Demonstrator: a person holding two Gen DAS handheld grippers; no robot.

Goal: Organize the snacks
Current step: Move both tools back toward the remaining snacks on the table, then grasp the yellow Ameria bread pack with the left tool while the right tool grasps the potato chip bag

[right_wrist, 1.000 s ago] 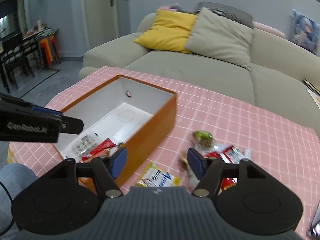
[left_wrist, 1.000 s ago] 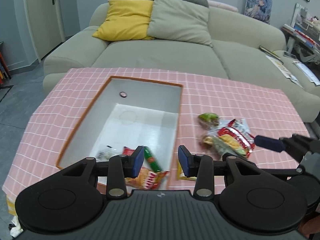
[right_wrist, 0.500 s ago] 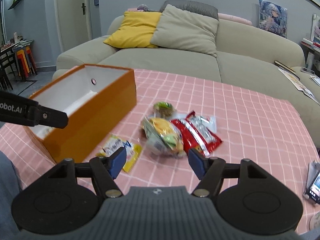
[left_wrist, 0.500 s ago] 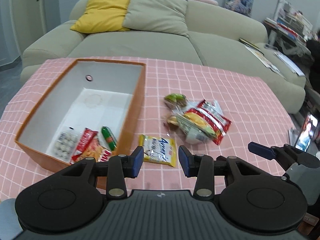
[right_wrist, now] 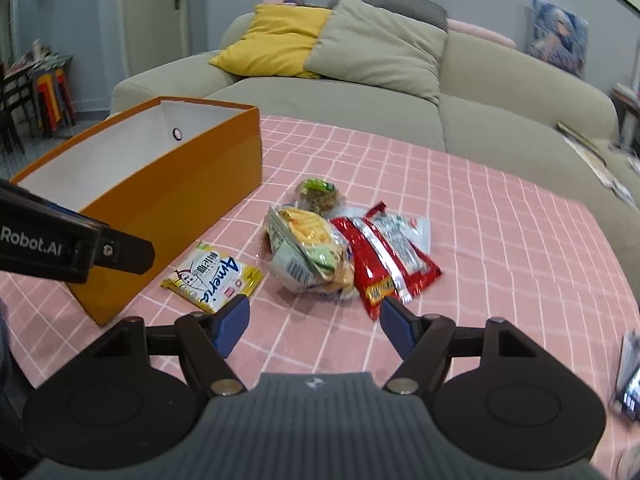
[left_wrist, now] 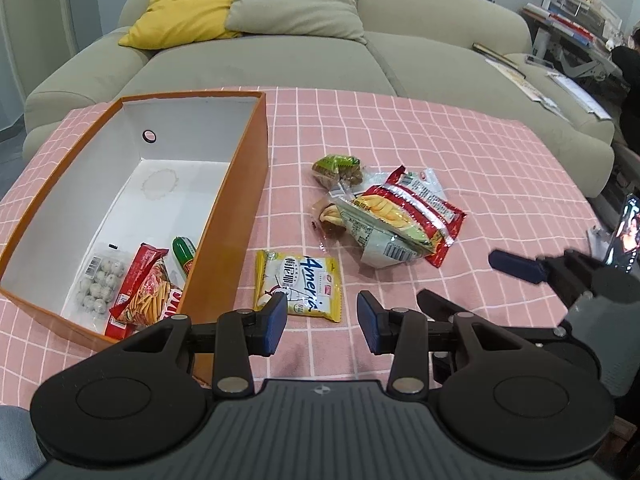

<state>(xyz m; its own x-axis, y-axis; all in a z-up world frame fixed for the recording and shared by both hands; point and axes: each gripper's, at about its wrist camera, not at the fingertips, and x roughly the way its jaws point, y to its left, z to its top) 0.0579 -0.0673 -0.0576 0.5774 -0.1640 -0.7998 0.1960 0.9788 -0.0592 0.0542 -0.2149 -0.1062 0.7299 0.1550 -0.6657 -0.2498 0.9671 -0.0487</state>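
Each black claw [left_wrist: 322, 320] carries 2 blue pads [right_wrist: 232, 322], silver screws.

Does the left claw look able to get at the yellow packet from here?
Probably yes: the left claw is open just short of the yellow packet, which lies flat beside the box with nothing on it.

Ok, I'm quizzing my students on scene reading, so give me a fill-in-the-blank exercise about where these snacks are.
1. The yellow packet lies on the pink checked tablecloth, just outside the ____ box.
2. The bag of small white balls lies ____ the box.
3. The left gripper and right gripper both have their jaws ____.

Missing words: orange; inside; open
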